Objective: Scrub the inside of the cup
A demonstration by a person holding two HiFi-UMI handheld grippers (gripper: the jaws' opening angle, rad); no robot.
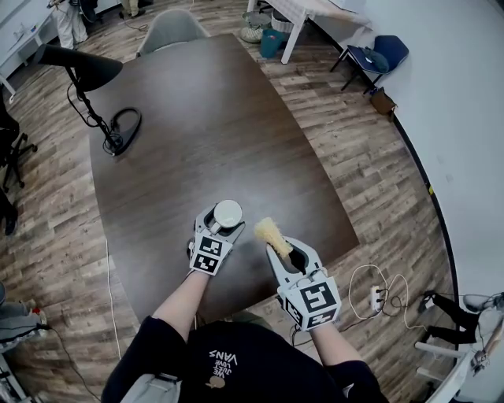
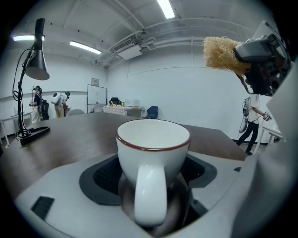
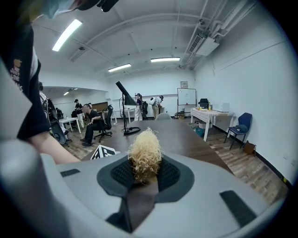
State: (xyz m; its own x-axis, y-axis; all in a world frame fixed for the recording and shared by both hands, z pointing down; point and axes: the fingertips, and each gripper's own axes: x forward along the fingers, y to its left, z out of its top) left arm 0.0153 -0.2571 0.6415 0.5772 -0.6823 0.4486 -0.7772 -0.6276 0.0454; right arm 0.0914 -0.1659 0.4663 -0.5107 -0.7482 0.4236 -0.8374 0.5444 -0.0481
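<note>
The room is a large open office with white walls [image 1: 465, 94], a white ceiling carrying strip lights [image 2: 165, 8] and exposed ducts, and a wood-plank floor [image 1: 346, 157]. Several people sit or stand at desks along the far side [image 3: 93, 123], and a whiteboard [image 3: 186, 96] stands by the end wall. A blue chair [image 1: 378, 53] stands against the wall beside a white side table [image 1: 307, 12], and a power strip [image 1: 376, 297] with its cables lies on the floor.

A dark brown table [image 1: 205, 134] with rounded corners fills the middle of the head view. A grey chair [image 1: 169, 27] is drawn up at its far end. A black desk lamp [image 1: 79, 67] stands on its far left part, well apart from the grippers.

Over the near edge of the table the person holds both grippers side by side. The left gripper [image 1: 223, 224] is clamped on the cup [image 2: 152, 158], its pads against the sides of the body. The cup is white with a thin red-brown rim line, upright, with its handle turned back toward the gripper's camera. The right gripper [image 3: 145, 174] is closed on the dark handle of the scrubber [image 3: 145, 155], whose straw-coloured fibrous head sticks out past the jaws. In the head view the scrubber head lies just to the right of the cup. In the left gripper view it hangs above and to the right of the rim, outside the cup and not touching it.
</note>
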